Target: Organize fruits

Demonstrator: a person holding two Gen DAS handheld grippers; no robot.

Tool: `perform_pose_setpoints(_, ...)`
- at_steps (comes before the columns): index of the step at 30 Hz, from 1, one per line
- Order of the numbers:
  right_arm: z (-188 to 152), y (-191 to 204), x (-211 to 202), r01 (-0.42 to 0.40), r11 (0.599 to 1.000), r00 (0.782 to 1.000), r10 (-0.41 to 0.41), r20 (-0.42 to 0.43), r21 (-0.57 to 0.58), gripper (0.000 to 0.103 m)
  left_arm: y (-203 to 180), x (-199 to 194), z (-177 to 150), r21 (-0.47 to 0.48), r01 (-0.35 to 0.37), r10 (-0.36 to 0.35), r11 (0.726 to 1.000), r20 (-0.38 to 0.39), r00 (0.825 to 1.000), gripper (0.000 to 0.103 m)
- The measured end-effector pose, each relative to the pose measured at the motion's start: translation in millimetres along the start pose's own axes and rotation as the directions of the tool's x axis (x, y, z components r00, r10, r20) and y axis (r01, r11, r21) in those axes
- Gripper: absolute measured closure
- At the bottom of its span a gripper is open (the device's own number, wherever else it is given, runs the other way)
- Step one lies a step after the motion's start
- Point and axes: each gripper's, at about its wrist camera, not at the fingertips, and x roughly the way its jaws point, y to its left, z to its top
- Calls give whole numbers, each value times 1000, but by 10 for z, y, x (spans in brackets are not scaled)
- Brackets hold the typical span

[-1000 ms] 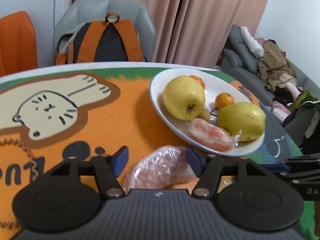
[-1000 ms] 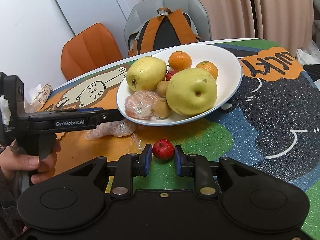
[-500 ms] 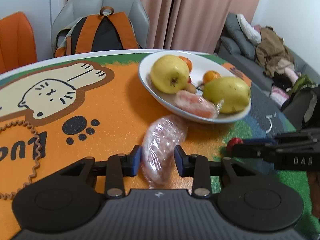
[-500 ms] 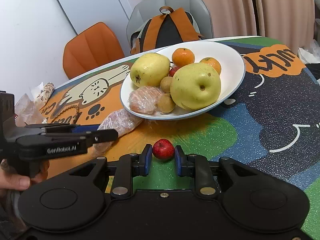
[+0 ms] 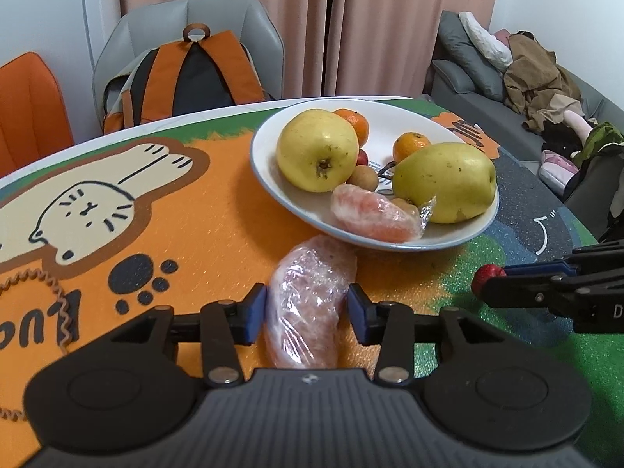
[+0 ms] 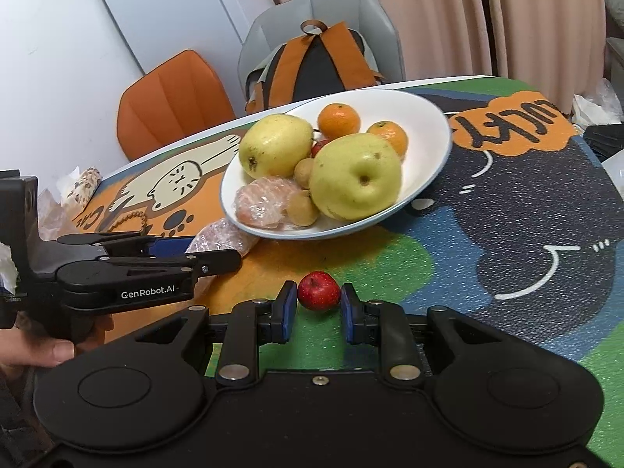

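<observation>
A white plate (image 5: 397, 126) (image 6: 425, 124) holds two yellow pears, two oranges, small brown fruits and a plastic-wrapped orange piece (image 5: 374, 214). A second plastic-wrapped pink fruit piece (image 5: 312, 296) lies on the mat in front of the plate, between the pads of my left gripper (image 5: 308, 308), which is shut on it. My right gripper (image 6: 316, 308) is shut on a small red fruit (image 6: 319, 290), also seen in the left wrist view (image 5: 487, 275), low over the green part of the mat.
A cartoon-cat table mat (image 5: 117, 210) covers the round table. A grey chair with an orange and black backpack (image 5: 187, 74) and an orange chair (image 6: 171, 97) stand behind it. A sofa with clothes (image 5: 526, 66) is at the right.
My left gripper has closed from wide open onto the wrapped pink piece. The right gripper has stayed shut on the red fruit, hardly moving.
</observation>
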Motion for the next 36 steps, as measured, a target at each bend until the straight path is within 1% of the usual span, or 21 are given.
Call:
perform_pose_setpoints(4,-4,-11,48,17,1000,1000,-17,-12,-3,80,-16,4,3,-1,-7,7,1000,2,1000,62)
perform_pose_setpoints(13,-10,40,104,34,999,999,-35,-14,-31,76,67,-131,-104,-69,15,-15,998,7,1000,68)
perform_pose_setpoints(20,-3,60,124,37,999,999,-38,-14,-39,76,100,-232,-164,-102,21,-19,995,20,1000,73)
perform_pose_setpoints(27,-46,77,74,20,999,1000,-20,-23,-40,79,79,-306,-212,-100,20,-19,995,6,1000,73)
perform_pose_setpoints(29,-60,94,44,16,999,1000,-17,-18,-47,79,62,-323,-210,-90,15,-16,996,-8,1000,72)
perform_pose_setpoints(30,-63,104,36,15,999,1000,-16,-18,-49,79,51,-330,-210,-85,6,-6,996,-10,1000,70)
perform_pose_setpoints(31,-63,109,32,14,999,1000,-15,-18,-52,79,26,-333,-204,-71,-10,9,997,-12,1000,67)
perform_pose_setpoints(33,-72,121,29,17,998,1000,-18,-19,-58,79,-12,-332,-203,-57,-8,7,998,-7,1000,61)
perform_pose_setpoints(34,-76,119,31,19,998,1000,-20,-19,-57,79,-30,-331,-212,-56,-2,2,998,-2,1000,53)
perform_pose_setpoints(35,-80,114,36,22,998,999,-24,-21,-57,79,-44,-319,-215,-53,2,-2,999,1,1000,50)
perform_pose_setpoints(36,-87,115,37,26,998,999,-27,-23,-58,79,-66,-297,-217,-46,-7,7,999,0,1000,50)
